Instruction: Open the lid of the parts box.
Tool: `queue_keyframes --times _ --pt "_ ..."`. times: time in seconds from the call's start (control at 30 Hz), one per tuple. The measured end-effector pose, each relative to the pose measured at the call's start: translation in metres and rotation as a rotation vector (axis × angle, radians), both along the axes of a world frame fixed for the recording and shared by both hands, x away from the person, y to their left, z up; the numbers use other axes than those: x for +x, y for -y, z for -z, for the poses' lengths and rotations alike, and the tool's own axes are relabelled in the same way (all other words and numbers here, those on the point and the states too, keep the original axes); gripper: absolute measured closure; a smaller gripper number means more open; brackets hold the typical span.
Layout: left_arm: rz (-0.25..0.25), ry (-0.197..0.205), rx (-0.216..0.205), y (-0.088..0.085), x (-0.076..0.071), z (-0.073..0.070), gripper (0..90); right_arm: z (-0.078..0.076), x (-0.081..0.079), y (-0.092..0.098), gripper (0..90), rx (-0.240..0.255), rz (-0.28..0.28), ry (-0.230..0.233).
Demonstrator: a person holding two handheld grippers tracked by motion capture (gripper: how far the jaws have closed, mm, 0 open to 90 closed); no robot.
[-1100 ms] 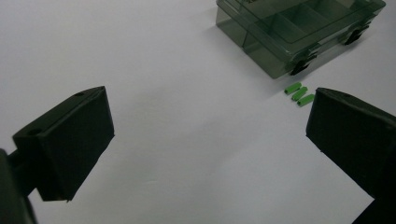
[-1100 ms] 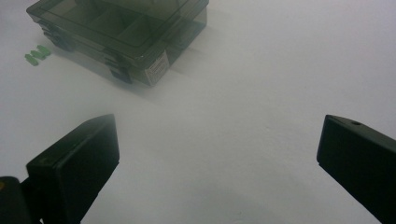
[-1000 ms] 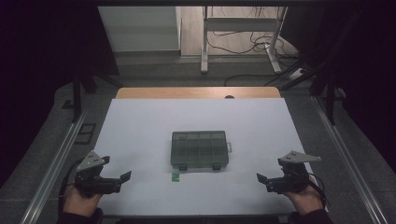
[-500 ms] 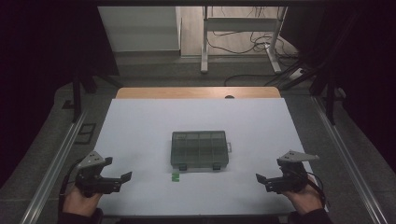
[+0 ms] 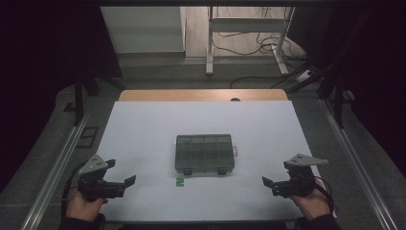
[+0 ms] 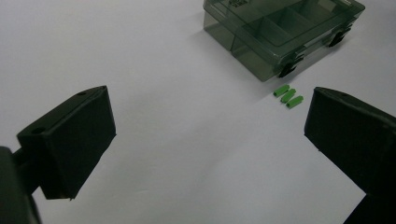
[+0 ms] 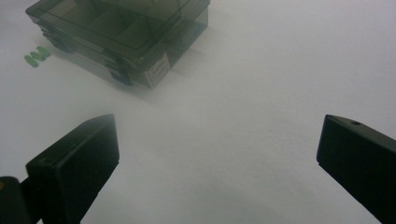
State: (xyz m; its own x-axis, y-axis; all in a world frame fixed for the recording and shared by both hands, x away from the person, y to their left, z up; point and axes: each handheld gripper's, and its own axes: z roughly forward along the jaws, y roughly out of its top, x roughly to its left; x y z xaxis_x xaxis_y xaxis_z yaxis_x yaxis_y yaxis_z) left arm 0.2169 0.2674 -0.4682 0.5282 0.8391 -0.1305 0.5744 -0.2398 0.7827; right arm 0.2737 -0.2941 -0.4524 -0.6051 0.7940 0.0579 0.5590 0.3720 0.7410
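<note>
I have both grippers low over the near edge of the desk [image 5: 143, 124], one on each side of the compartment box [image 5: 204, 154], which I take as my landmark. The box sits near the middle of the white surface, lid shut, its two dark latches [image 6: 286, 70] facing my side. It is a smoky translucent organiser, and the dividers show through the lid.

The three small green pieces [image 6: 288, 96] lie side by side on the desk just in front of the box, near its left latch, apart from the box wall and not touching it. I judge they were set there so they can be picked up and dropped into a compartment once the lid is up.

My left gripper [image 5: 128, 181] is to the left of the box and nearer to me, its fingers spread wide and holding nothing. In the left gripper view they frame the green pieces and the box corner, so that hand is already lined up with them. My right gripper [image 5: 266, 182] sits to the right of the box, also nearer to me, fingers likewise wide apart and empty, pointed toward the box's labelled end [image 7: 158, 68].

Holding both wide and clear of the box keeps either approach free: latches first, I would say, then the pieces.
</note>
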Motion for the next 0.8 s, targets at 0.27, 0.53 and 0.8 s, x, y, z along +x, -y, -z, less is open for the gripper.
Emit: queue_keyframes --times 0.27,0.53,0.8 --pt "0.011 0.020 -0.012 0.003 0.002 -0.002 2.4 -0.001 0.003 -0.005 0.0 0.011 -0.025 0.002" --pt "0.010 0.004 -0.019 0.007 0.005 -0.003 2.3 -0.002 0.005 -0.012 0.0 0.027 -0.045 -0.017" --pt "0.022 -0.020 -0.007 0.015 0.012 -0.003 2.9 -0.003 0.007 -0.020 0.0 0.009 -0.041 -0.032"
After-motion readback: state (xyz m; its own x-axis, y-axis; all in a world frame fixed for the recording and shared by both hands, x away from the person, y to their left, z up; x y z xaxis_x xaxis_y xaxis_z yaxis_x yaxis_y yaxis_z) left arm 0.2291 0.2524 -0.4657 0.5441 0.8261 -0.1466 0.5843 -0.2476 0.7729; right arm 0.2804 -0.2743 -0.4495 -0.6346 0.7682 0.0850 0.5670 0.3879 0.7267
